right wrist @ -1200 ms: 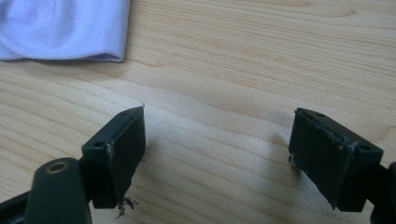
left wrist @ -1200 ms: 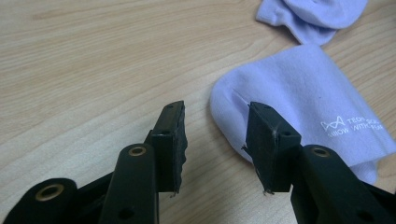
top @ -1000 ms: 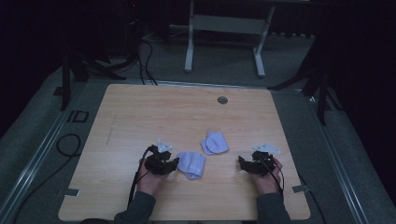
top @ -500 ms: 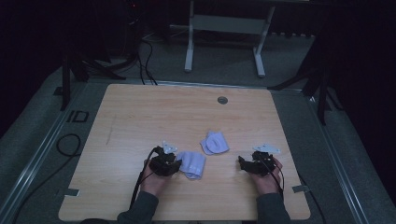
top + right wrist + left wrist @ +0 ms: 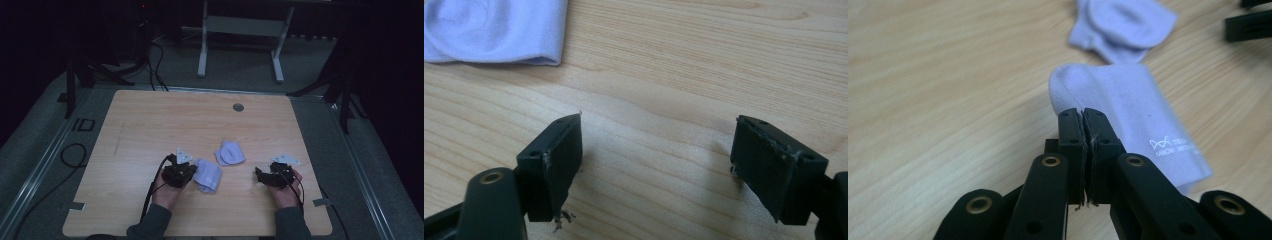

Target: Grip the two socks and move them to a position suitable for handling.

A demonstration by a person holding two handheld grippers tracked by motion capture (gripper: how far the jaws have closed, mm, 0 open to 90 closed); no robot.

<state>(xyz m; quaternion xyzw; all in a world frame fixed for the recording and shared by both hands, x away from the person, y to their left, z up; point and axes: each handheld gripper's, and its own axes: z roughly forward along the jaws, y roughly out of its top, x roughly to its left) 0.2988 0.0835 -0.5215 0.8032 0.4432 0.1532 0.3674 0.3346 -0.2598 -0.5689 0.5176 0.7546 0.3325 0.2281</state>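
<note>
1. The fingers [image 5: 1071, 131] of the left gripper [image 5: 1083, 114] have just been closing and now stand pressed together, pinching the near edge of the pale lilac folded cotton sock with small white print [image 5: 1135, 120].
2. That sock lies flat on the light wooden tabletop [image 5: 150, 125], just to the right of the left gripper [image 5: 189, 172] in the high view, where it shows as a pale patch [image 5: 208, 175].
3. A second pale lilac sock, crumpled [image 5: 229, 153], lies just beyond the first and close to it; whether they touch cannot be told.
4. The fingers [image 5: 555, 165] of the right gripper [image 5: 656, 165] stand wide apart with nothing between them but bare tabletop.
5. In the high view the right gripper [image 5: 265, 176] rests low over the tabletop, near the crumpled sock but apart from it, in the person's right hand [image 5: 286, 192].
</note>
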